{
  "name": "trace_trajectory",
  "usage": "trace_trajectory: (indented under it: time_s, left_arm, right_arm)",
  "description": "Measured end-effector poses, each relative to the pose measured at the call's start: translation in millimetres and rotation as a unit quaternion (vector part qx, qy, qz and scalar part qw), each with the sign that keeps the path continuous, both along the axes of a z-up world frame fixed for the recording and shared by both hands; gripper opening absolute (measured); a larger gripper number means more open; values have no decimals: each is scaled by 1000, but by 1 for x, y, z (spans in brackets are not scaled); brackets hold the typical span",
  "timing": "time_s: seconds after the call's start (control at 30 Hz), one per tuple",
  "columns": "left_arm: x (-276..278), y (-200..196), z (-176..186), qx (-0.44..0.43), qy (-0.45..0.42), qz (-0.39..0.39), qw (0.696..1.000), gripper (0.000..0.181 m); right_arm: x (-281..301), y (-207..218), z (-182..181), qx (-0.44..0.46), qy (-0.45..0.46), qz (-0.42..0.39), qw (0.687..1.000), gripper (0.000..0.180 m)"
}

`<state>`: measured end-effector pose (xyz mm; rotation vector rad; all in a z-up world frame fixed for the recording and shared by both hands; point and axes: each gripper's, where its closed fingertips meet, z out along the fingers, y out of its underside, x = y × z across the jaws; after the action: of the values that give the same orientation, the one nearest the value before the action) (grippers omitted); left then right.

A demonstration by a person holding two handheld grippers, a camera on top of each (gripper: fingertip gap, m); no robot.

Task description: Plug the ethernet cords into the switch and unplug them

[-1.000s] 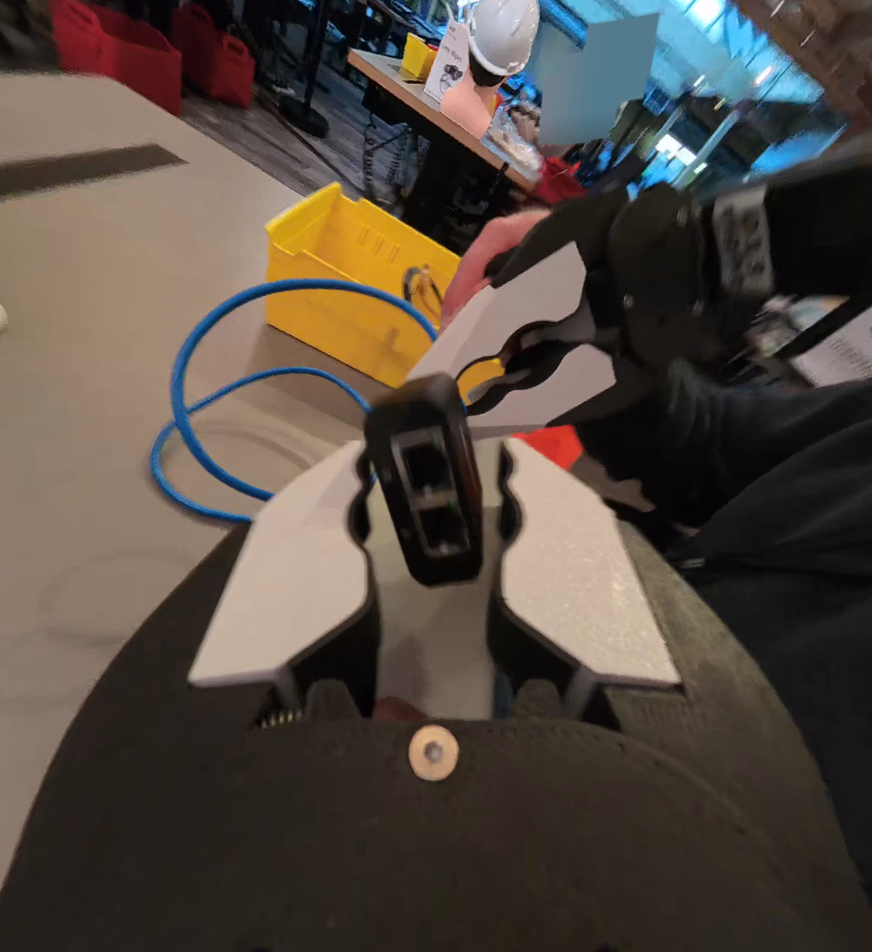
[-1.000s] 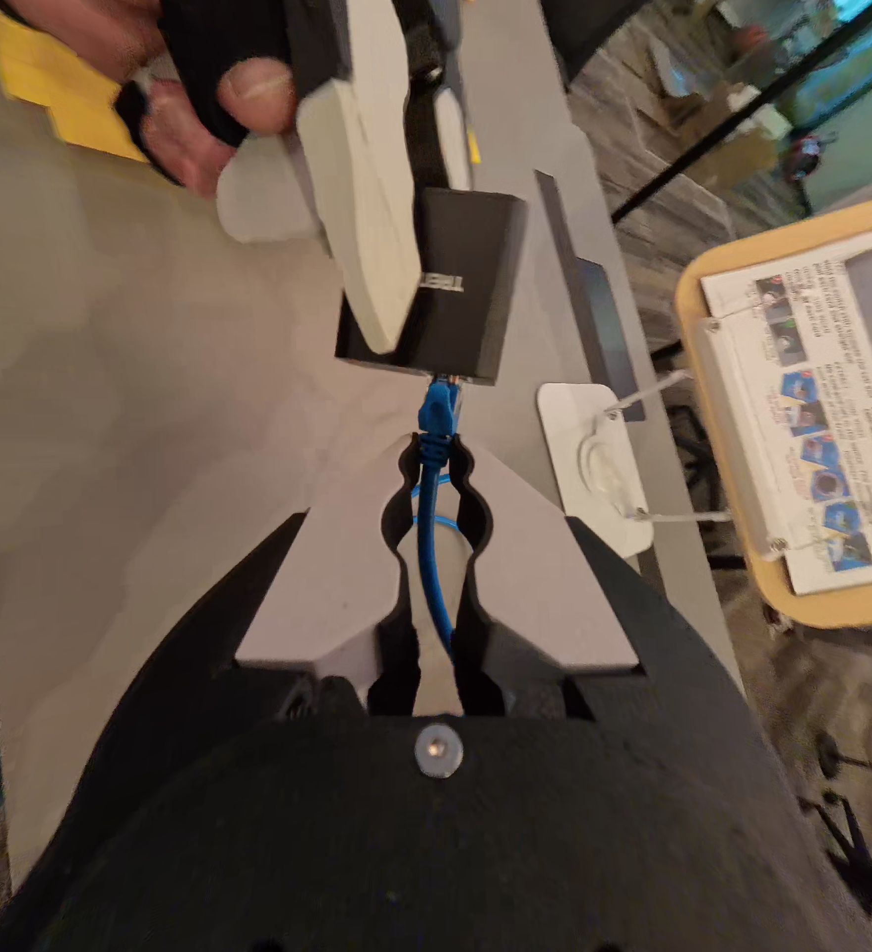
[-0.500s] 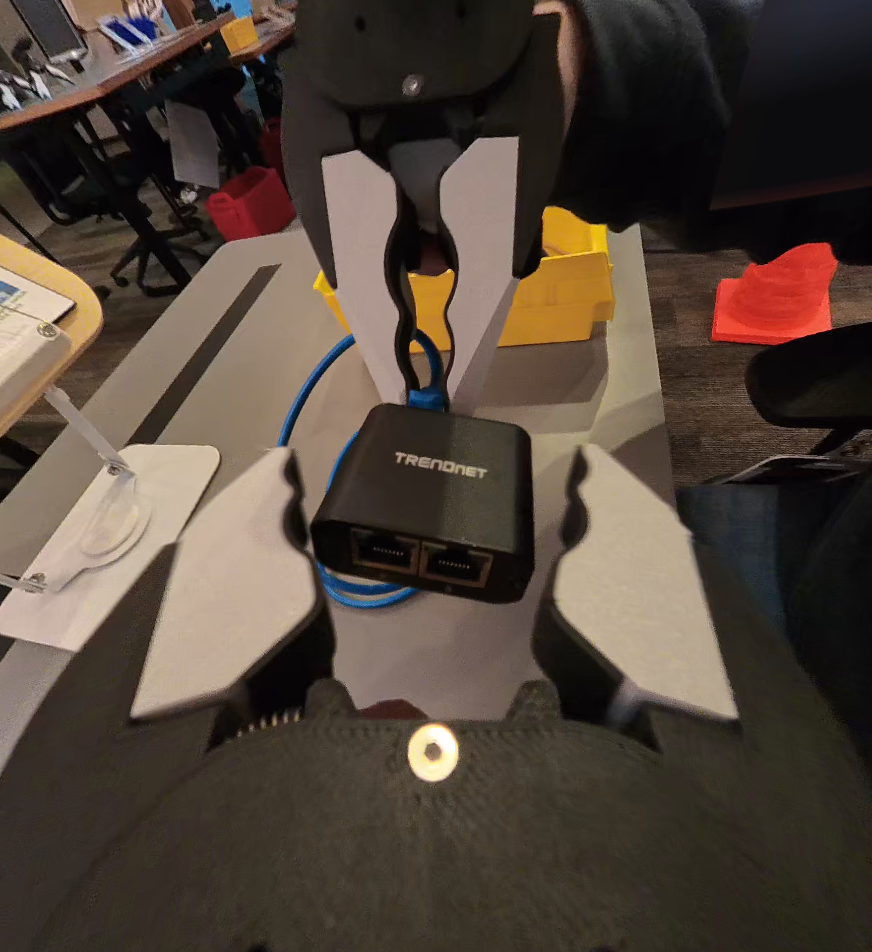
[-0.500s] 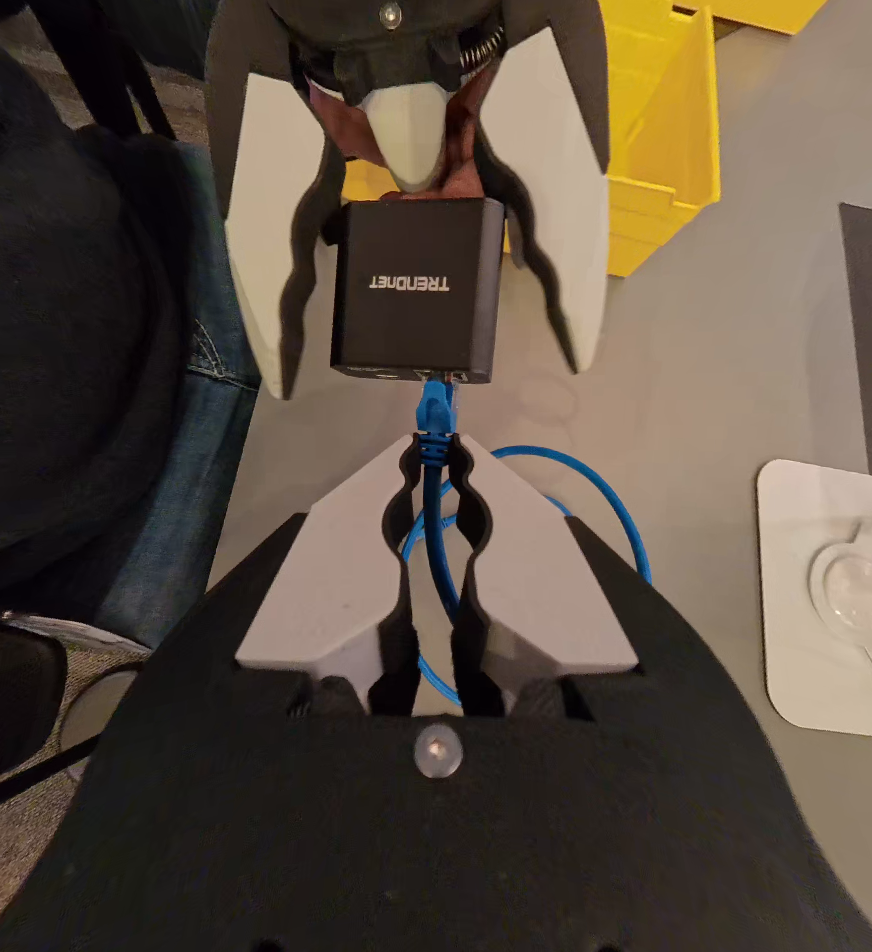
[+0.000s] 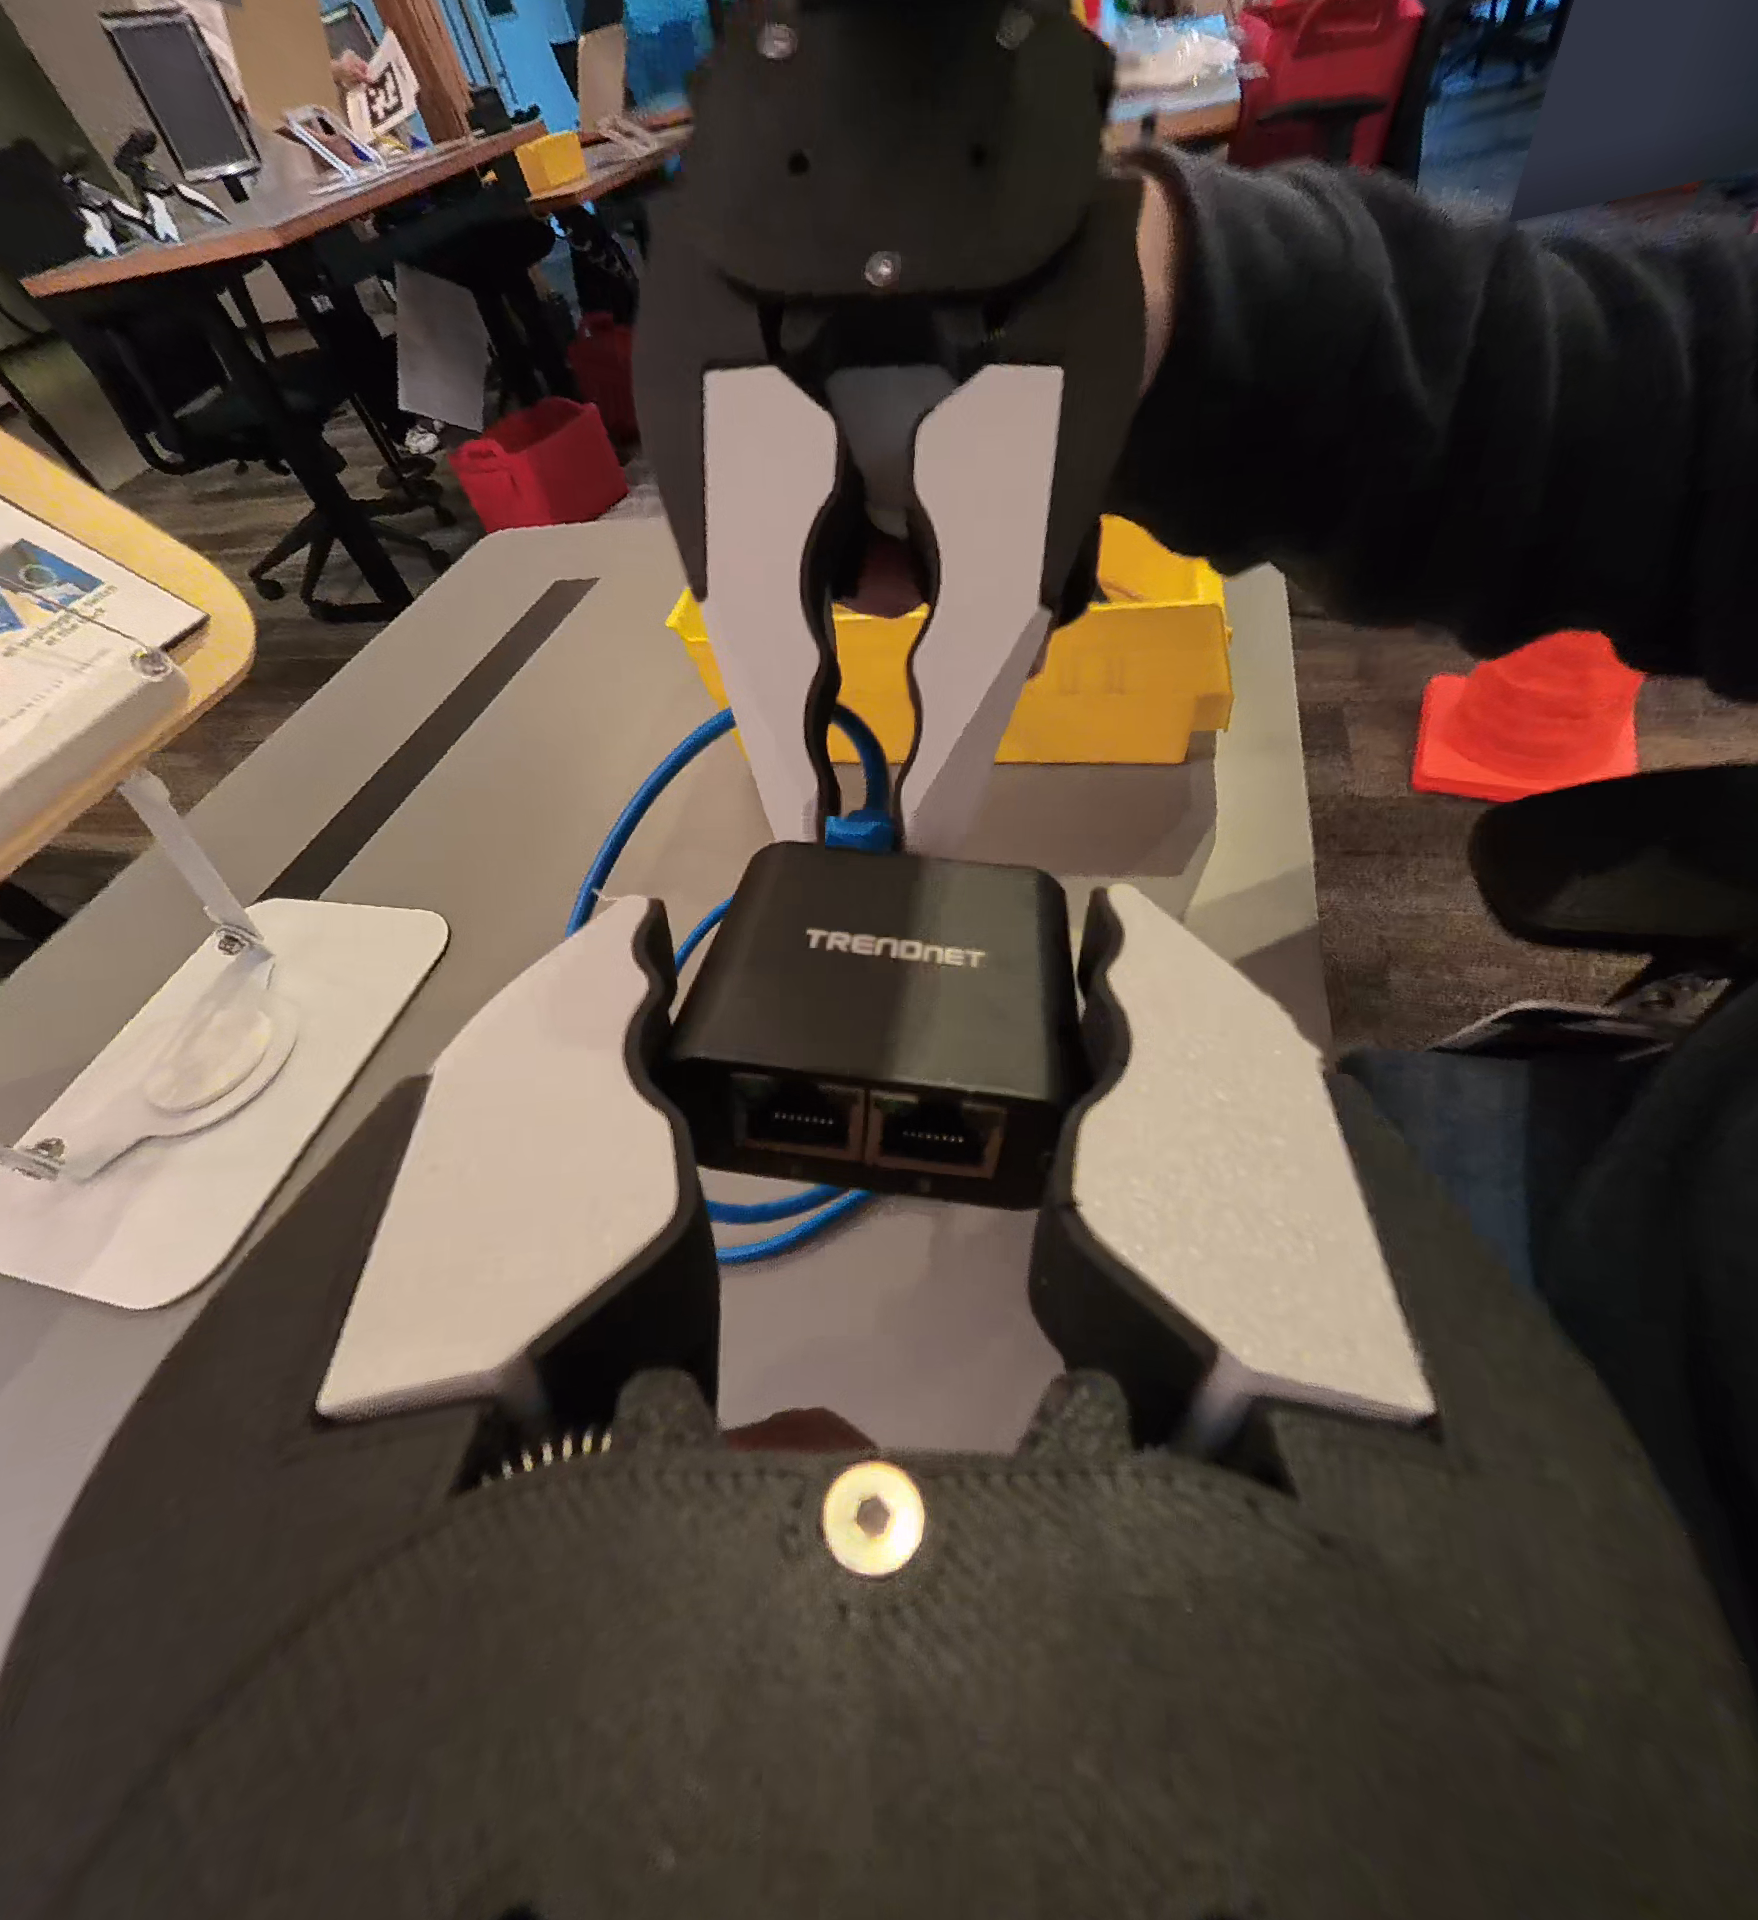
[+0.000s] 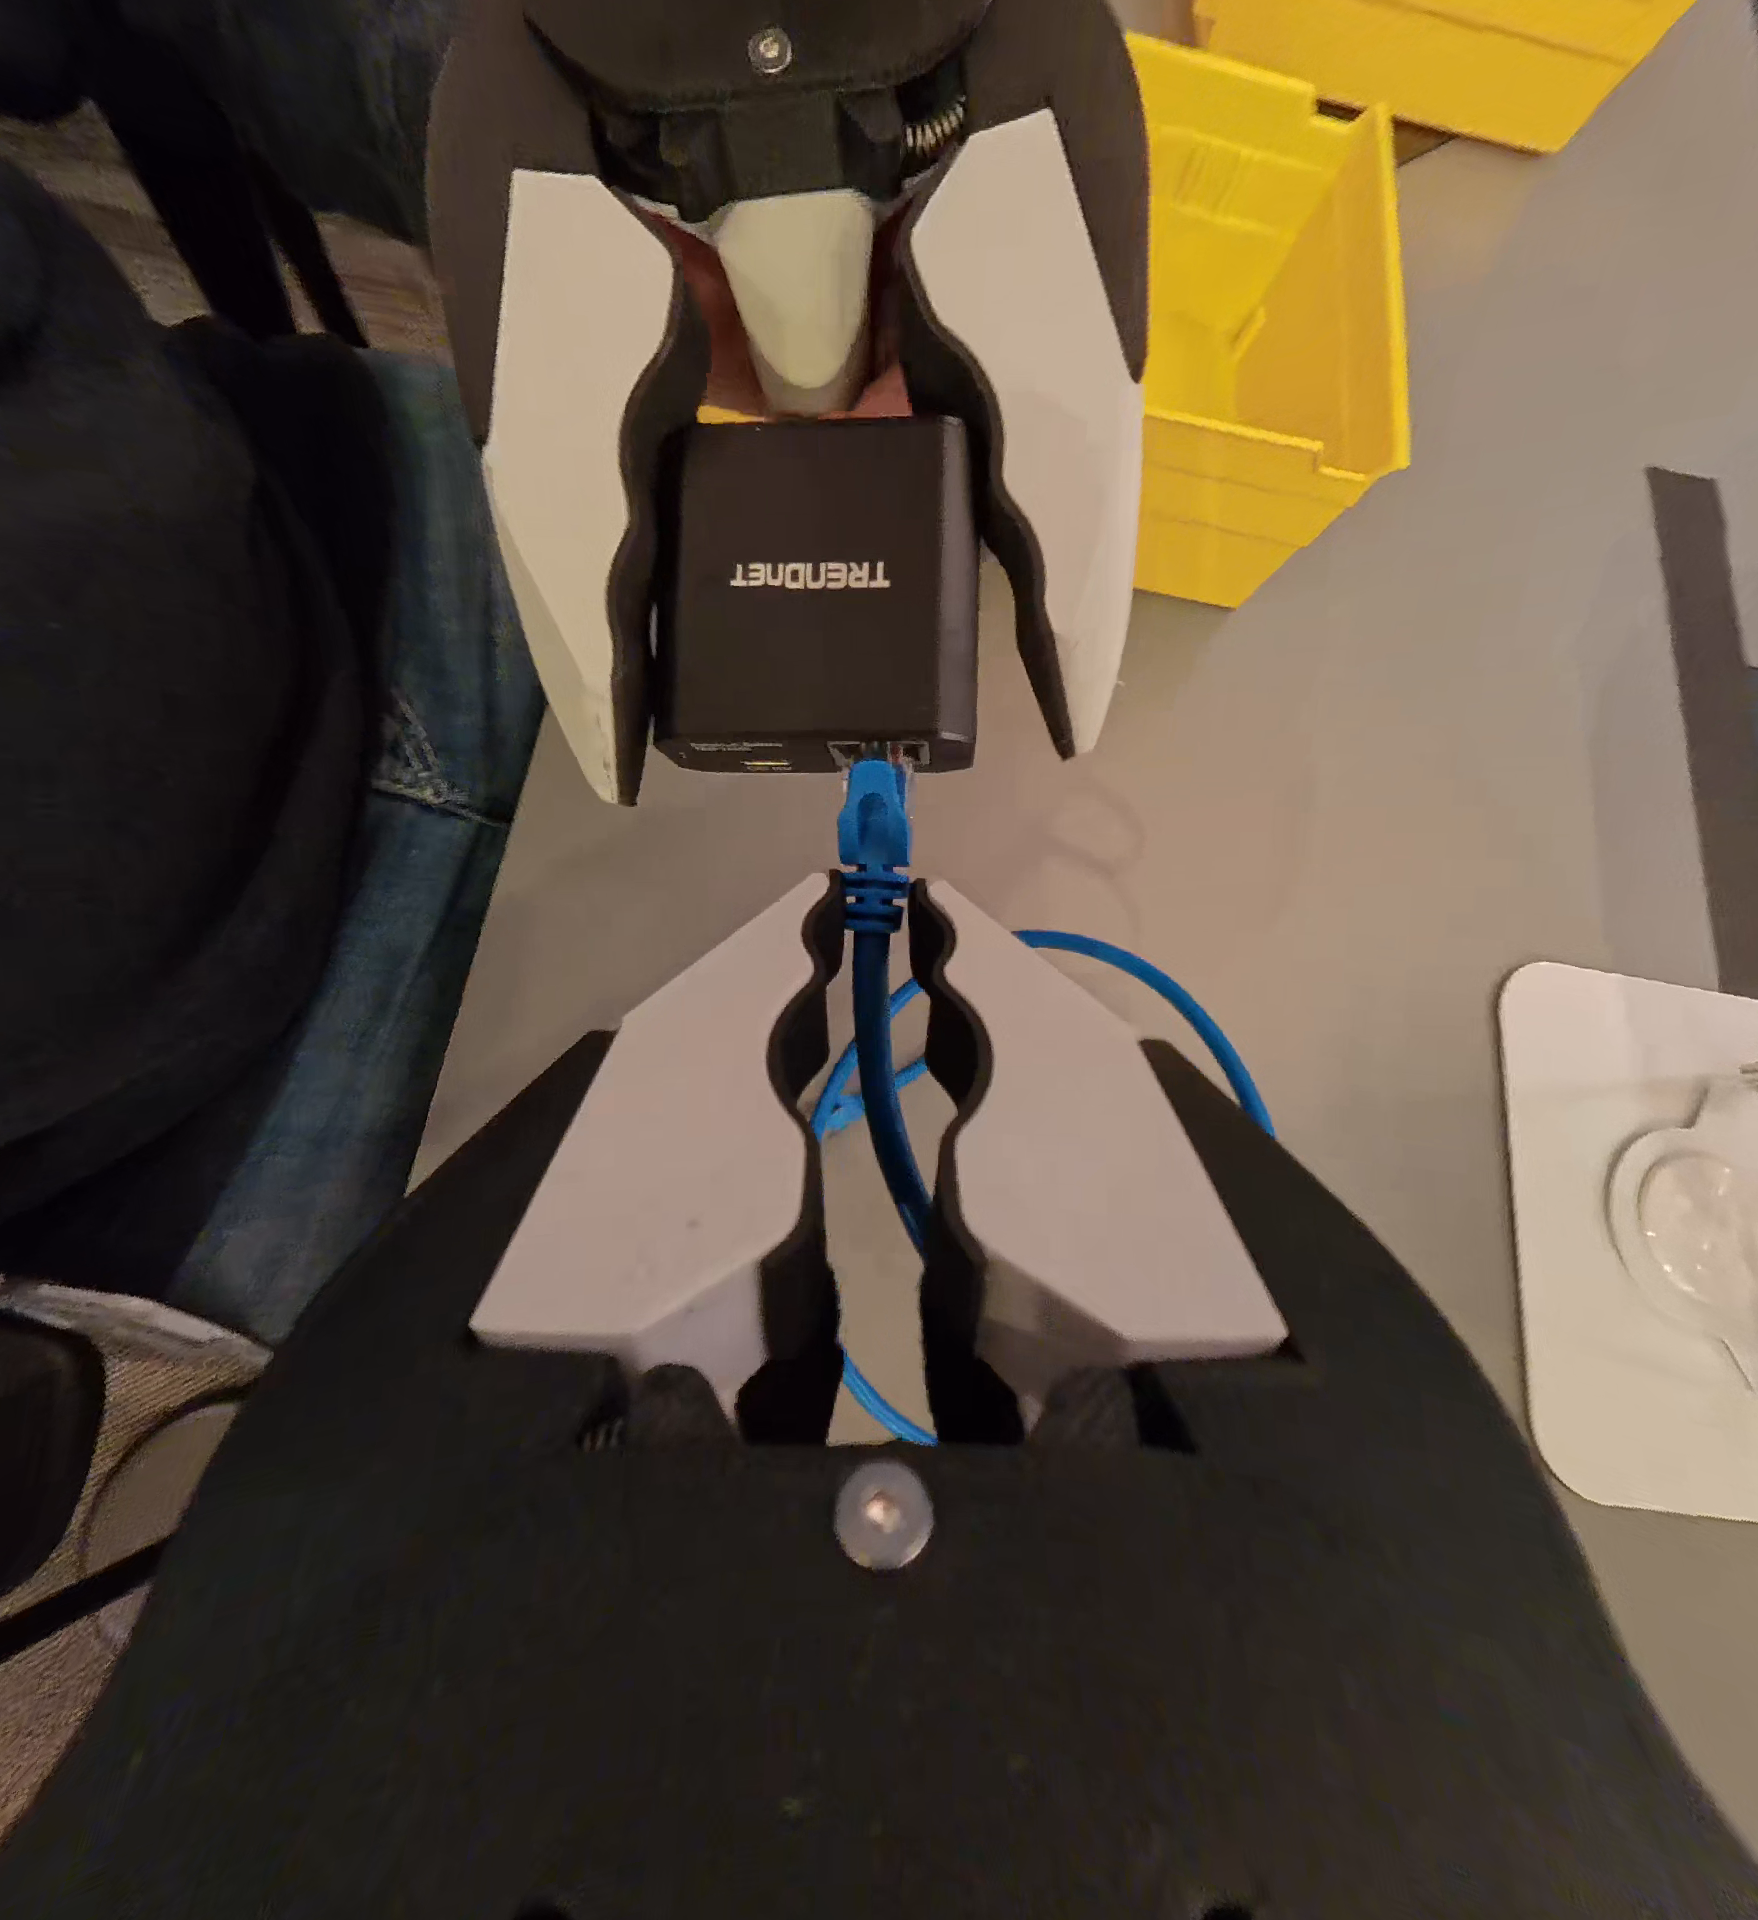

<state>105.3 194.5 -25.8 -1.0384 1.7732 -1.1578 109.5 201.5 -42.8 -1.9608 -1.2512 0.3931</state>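
Observation:
A small black switch (image 5: pixel 885 997) is held just above the grey table (image 5: pixel 501 727), with two empty ports facing the left wrist camera. My left gripper (image 5: pixel 875 925) is shut on its two sides. My right gripper (image 6: pixel 870 883) is shut on the boot of a blue ethernet cord (image 6: pixel 885 1049). The cord's plug (image 6: pixel 873 810) meets a port on the switch's far face (image 6: pixel 818 582); how deep it sits is not visible. The rest of the cord loops on the table (image 5: pixel 636 821). The right gripper (image 5: pixel 859 821) shows head-on in the left wrist view.
A yellow bin (image 5: pixel 1114 675) stands behind the switch and also shows in the right wrist view (image 6: pixel 1270 416). A white stand base (image 5: pixel 200 1091) with a clear holder lies to the left. A red cone (image 5: pixel 1529 717) is on the floor. A person's jeans leg (image 6: pixel 387 935) is at the table edge.
The left gripper, open around the switch half a second ago, has closed on its sides. A second ago it held the switch on edge. The right gripper has kept its hold on the blue cord.

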Motion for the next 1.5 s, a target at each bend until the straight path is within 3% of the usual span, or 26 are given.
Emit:
trace_trajectory:
  time_s: [0.03, 0.23, 0.5, 0.57, 1.0, 1.2, 1.5]
  left_arm:
    - [0, 2, 1, -19, 1, 3, 1000, 75]
    - [-1, 18, 9, -135, 1, 20, 991, 75]
    - [2, 8, 14, -237, 10, 0, 971, 74]
    - [2, 7, 15, -249, 10, 3, 968, 74]
    - [1, -5, 15, -238, 31, -44, 970, 74]
    - [3, -6, 16, -257, 29, -40, 965, 73]
    - [5, -9, 16, -276, 30, -35, 960, 73]
  right_arm:
    - [2, 3, 1, 14, -4, -12, 1000, 13]
    - [16, 8, 10, 154, -82, -91, 981, 35]
    - [-1, 18, 22, 371, -165, -145, 902, 23]
    - [-2, 20, 21, 375, -170, -145, 900, 14]
    - [7, 14, 29, 385, -161, -124, 900, 13]
    - [7, 13, 30, 409, -186, -125, 885, 23]
    - [6, 10, 25, 434, -240, -117, 861, 13]
